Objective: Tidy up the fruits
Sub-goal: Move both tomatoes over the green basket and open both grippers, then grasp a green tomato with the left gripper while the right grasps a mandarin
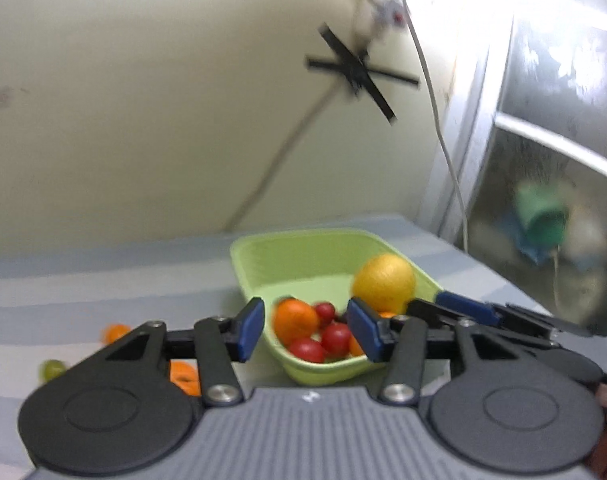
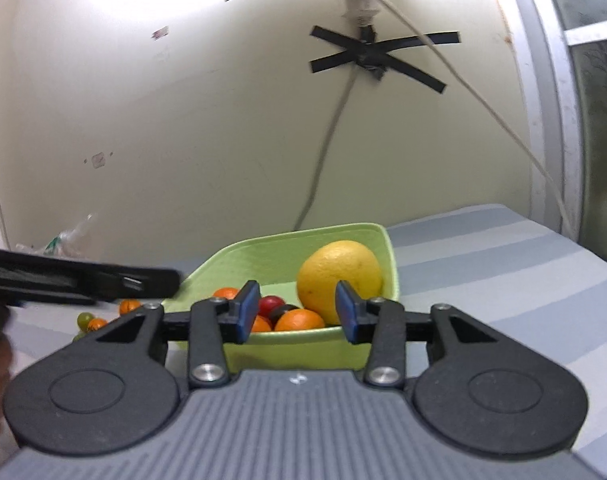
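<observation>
A light green basket (image 1: 303,256) (image 2: 263,256) stands on the striped table. It holds a big yellow citrus (image 1: 383,282) (image 2: 339,280), tangerines (image 1: 295,318) (image 2: 299,319) and small red fruits (image 1: 335,338) (image 2: 273,303). My left gripper (image 1: 307,330) hovers just before the basket's near rim, open, with nothing between its blue pads. My right gripper (image 2: 297,312) is open and empty too, at the basket's near wall. Each gripper shows in the other's view, the right gripper (image 1: 467,306) beside the citrus and the left gripper (image 2: 83,280) at the far left.
Loose fruit lies left of the basket: small oranges (image 1: 117,332) (image 2: 129,306) and a green grape (image 1: 53,369) (image 2: 85,319). A cream wall with taped cables (image 2: 375,56) rises behind the table. A window frame (image 1: 543,140) is on the right, and a clear plastic bag (image 2: 63,240) lies back left.
</observation>
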Motion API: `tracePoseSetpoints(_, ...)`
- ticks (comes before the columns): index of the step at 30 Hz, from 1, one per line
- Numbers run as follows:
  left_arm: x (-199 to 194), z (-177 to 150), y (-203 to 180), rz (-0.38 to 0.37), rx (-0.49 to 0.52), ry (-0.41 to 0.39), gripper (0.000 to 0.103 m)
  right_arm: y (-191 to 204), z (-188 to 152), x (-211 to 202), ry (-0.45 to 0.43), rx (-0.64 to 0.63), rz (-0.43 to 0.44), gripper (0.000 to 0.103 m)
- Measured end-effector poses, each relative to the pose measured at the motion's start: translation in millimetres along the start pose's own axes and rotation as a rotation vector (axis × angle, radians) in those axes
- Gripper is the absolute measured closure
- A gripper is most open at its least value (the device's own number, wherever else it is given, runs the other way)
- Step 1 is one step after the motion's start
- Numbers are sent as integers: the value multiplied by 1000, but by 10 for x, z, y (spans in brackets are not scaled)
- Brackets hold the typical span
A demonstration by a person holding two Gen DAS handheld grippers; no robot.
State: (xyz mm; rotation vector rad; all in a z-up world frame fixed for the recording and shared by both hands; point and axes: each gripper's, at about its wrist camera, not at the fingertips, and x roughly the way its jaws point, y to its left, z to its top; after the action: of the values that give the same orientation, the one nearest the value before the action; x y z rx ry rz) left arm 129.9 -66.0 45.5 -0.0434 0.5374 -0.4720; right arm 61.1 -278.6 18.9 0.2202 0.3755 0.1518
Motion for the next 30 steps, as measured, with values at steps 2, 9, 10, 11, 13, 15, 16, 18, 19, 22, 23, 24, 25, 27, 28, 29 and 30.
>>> tracePoseSetpoints(2, -215, -23, 186, 39, -40, -37, 56, -12, 2, -41, -18, 15, -9, 58)
tracePoseSetpoints(9, -727, -300, 1009, 218, -223, -37, 56, 140, -23, -220, -86, -15, 57, 59)
tracePoseSetpoints(10, -753, -354, 1075, 228, -239, -27, 56, 211, -32, -241, -86, -39, 83, 59)
tracePoseSetpoints(11, -770, -409, 1123, 232, -248, -17, 56, 279, -43, -247, -75, -60, 107, 59)
tracePoseSetpoints(13, -767, -490, 1148, 226, -244, 4, 56, 441, -86, -235, -26, -99, 168, 59)
tracePoseSetpoints(15, -713, -537, 1116, 204, -229, 21, 52, 627, -150, -182, 49, -130, 244, 59)
tracePoseSetpoints(16, -686, -554, 1098, 191, -217, 27, 51, 729, -178, -139, 85, -154, 269, 59)
tracePoseSetpoints(18, -589, -575, 1046, 169, -187, 39, 49, 965, -239, -14, 153, -223, 282, 59)
tracePoseSetpoints(19, -538, -595, 1022, 163, -178, 50, 47, 1064, -265, 53, 175, -251, 270, 59)
tracePoseSetpoints(22, -376, -606, 976, 142, -171, 77, 47, 1241, -278, 282, 228, -264, 270, 58)
tracePoseSetpoints(23, -326, -604, 982, 140, -176, 86, 47, 1247, -276, 342, 240, -258, 275, 58)
tracePoseSetpoints(24, -295, -605, 999, 135, -183, 91, 47, 1264, -271, 422, 255, -256, 272, 56)
tracePoseSetpoints(25, -277, -610, 1022, 125, -192, 93, 48, 1261, -262, 474, 267, -260, 264, 54)
tracePoseSetpoints(27, -251, -607, 1044, 104, -201, 93, 52, 1260, -248, 552, 286, -264, 255, 48)
tracePoseSetpoints(28, -240, -607, 1046, 99, -200, 93, 55, 1264, -231, 590, 288, -267, 253, 48)
tracePoseSetpoints(29, -233, -609, 1060, 93, -201, 93, 57, 1256, -219, 616, 290, -270, 256, 48)
tracePoseSetpoints(30, -223, -616, 1074, 90, -204, 97, 62, 1279, -215, 646, 295, -283, 262, 48)
